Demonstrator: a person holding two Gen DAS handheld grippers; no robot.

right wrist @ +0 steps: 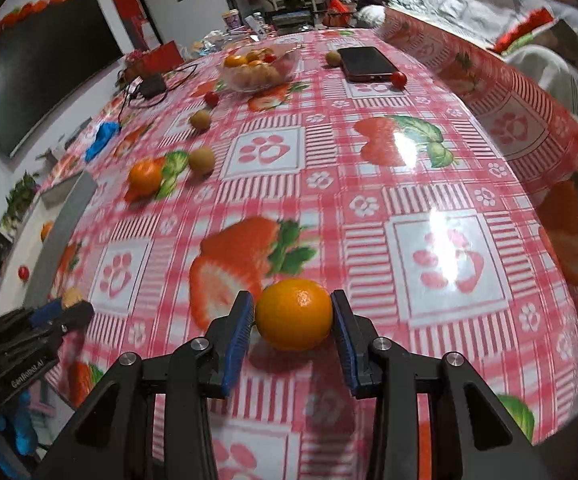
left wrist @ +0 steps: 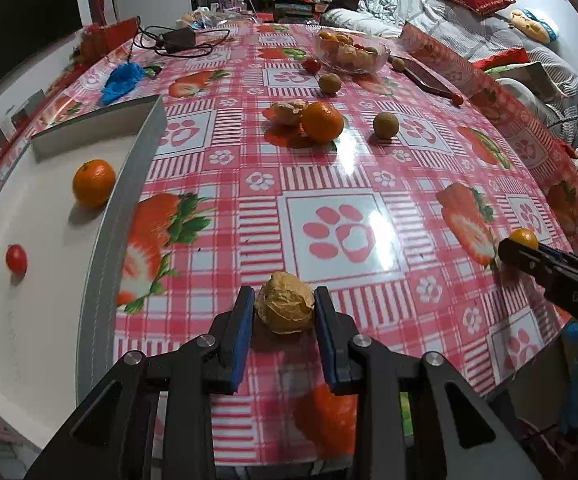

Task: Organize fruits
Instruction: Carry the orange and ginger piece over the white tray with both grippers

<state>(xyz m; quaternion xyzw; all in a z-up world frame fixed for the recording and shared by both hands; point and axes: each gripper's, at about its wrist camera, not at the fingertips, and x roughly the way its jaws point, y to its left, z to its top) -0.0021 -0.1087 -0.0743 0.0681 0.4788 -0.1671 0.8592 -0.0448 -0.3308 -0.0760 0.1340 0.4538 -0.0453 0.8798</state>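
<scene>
My left gripper (left wrist: 285, 306) is shut on a papery husked fruit (left wrist: 285, 303), its blue pads (left wrist: 244, 320) pressing both sides. My right gripper (right wrist: 293, 314) is shut on a small orange (right wrist: 293, 314); in the left wrist view that orange (left wrist: 524, 238) shows at the right table edge. A white tray (left wrist: 49, 280) at the left holds an orange (left wrist: 93, 183) and a cherry tomato (left wrist: 16, 258). Loose on the strawberry tablecloth lie an orange (left wrist: 322, 122) beside a peeled one (left wrist: 285, 112), two brown round fruits (left wrist: 385, 124) (left wrist: 330, 83) and a cherry tomato (left wrist: 311, 65).
A glass bowl (left wrist: 377, 65) of fruit stands at the far side, with a dark phone (right wrist: 369, 63), a brown fruit (right wrist: 333, 57) and a cherry tomato (right wrist: 399, 79) near it. A blue cloth (left wrist: 123, 82) and a cabled charger (left wrist: 177, 39) lie far left. A sofa borders the right edge.
</scene>
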